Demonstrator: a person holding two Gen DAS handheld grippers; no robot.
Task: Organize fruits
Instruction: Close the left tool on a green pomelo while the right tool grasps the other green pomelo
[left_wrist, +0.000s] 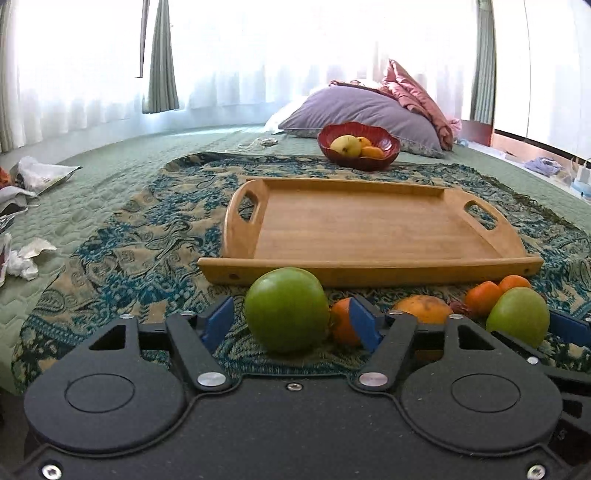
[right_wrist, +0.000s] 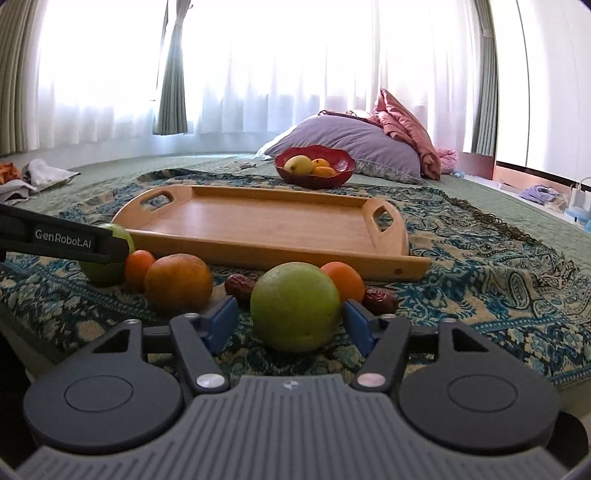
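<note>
In the left wrist view my left gripper (left_wrist: 291, 323) is open around a green apple (left_wrist: 286, 308) that rests on the patterned cloth, pads apart from it. In the right wrist view my right gripper (right_wrist: 290, 321) is open around a second green apple (right_wrist: 294, 305), also on the cloth. Between the two apples lie a large orange fruit (right_wrist: 178, 282), small oranges (right_wrist: 341, 278) and dark red dates (right_wrist: 380, 300). An empty wooden tray (left_wrist: 369, 229) lies just beyond the fruit. A red bowl (left_wrist: 358, 144) with a yellow fruit and oranges stands behind it.
The patterned cloth (left_wrist: 140, 251) lies on a green quilted bed. A purple pillow (left_wrist: 365, 110) and pink bedding sit behind the bowl. Crumpled wrappers (left_wrist: 26, 254) lie at the left edge. Small items and a charger (left_wrist: 581, 173) sit at the far right.
</note>
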